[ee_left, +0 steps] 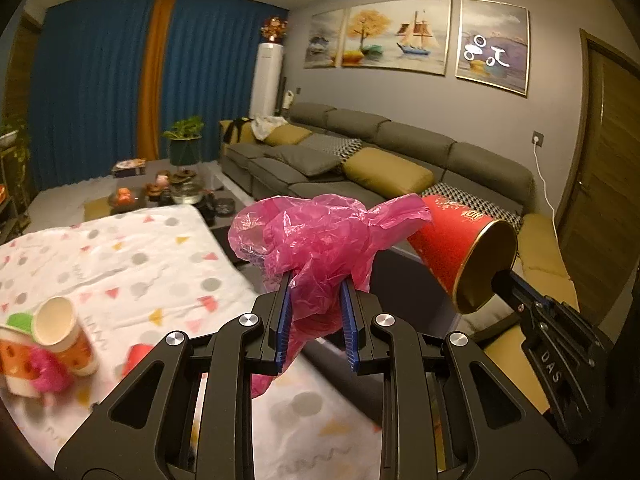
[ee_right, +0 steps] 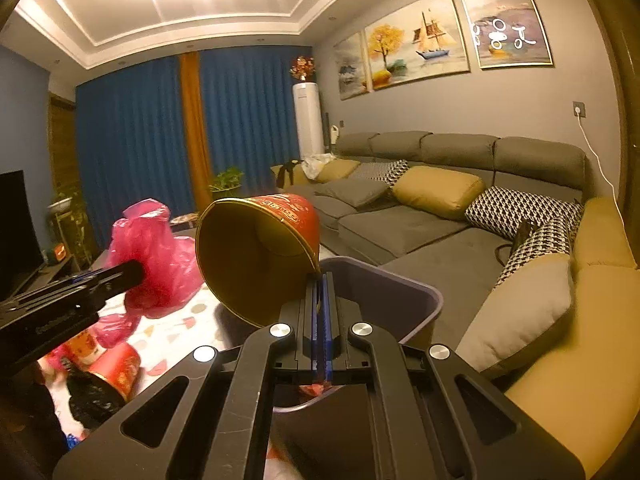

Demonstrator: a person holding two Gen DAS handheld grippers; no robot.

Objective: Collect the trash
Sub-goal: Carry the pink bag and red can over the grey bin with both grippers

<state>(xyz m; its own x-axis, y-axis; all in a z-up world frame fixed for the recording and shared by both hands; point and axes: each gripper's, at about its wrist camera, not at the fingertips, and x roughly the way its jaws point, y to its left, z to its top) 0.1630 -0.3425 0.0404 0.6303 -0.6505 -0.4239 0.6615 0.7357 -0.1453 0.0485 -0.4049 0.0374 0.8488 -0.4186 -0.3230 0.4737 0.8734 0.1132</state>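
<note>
My left gripper [ee_left: 316, 280] is shut on a crumpled pink plastic bag [ee_left: 320, 236], held in the air past the table's edge; the bag also shows in the right wrist view [ee_right: 156, 256]. My right gripper [ee_right: 319, 280] is shut on the rim of a red paper cup with a gold inside [ee_right: 256, 256], tilted on its side above a dark purple bin [ee_right: 404, 300]. The cup shows in the left wrist view [ee_left: 460, 248] just right of the bag. More paper cups [ee_left: 60, 332] and pink scraps lie on the patterned tablecloth [ee_left: 140, 248].
A grey sofa [ee_right: 420, 224] with yellow and patterned cushions lies to the right. A coffee table with a glass bowl and clutter [ee_left: 180, 192] stands beyond the cloth-covered table. Red cups and a black bag [ee_right: 104, 376] lie on the table at the left.
</note>
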